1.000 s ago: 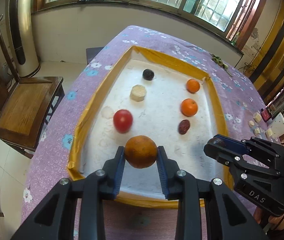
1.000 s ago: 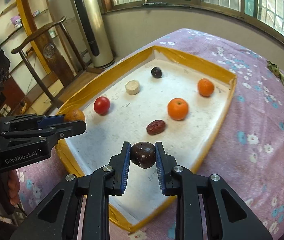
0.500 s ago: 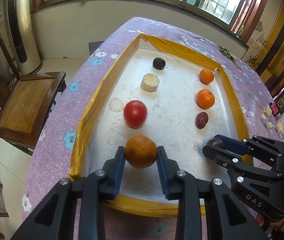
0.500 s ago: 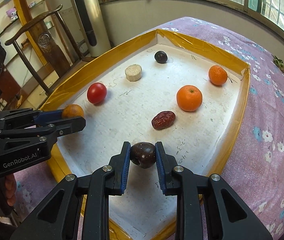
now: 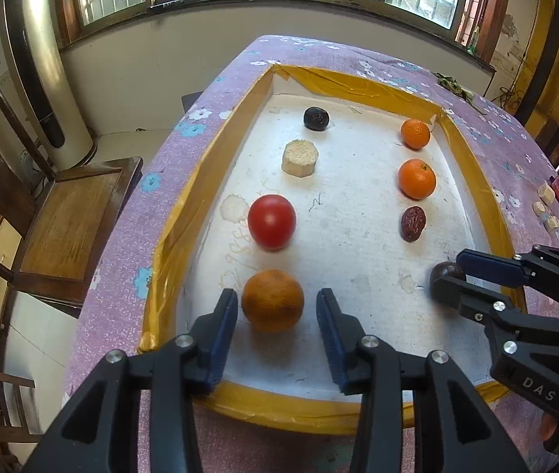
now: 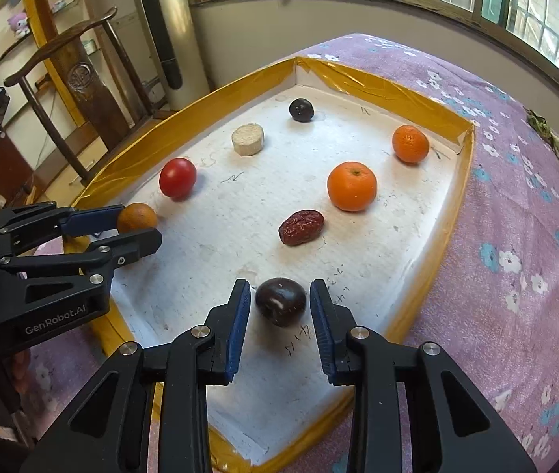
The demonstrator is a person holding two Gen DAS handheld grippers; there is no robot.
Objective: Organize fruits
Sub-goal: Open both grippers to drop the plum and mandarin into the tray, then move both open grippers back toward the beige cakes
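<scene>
Both claws had just let go: the left gripper (image 5: 275,329) stood apart around the dull, rough-skinned brown-orange fruit (image 5: 272,300), low in the left wrist frame, where half a second before it was clamped. The right gripper (image 6: 279,323) likewise gaped beside the glossy dark plum (image 6: 280,302), at lower centre of its frame. Both fruits rested on the white foam tray with yellow-taped rim (image 5: 358,236), each apparently closing a column, so placement looked finished. Ahead lay a smooth red tomato (image 5: 271,222) and a wrinkled red date (image 5: 412,224).
</scene>
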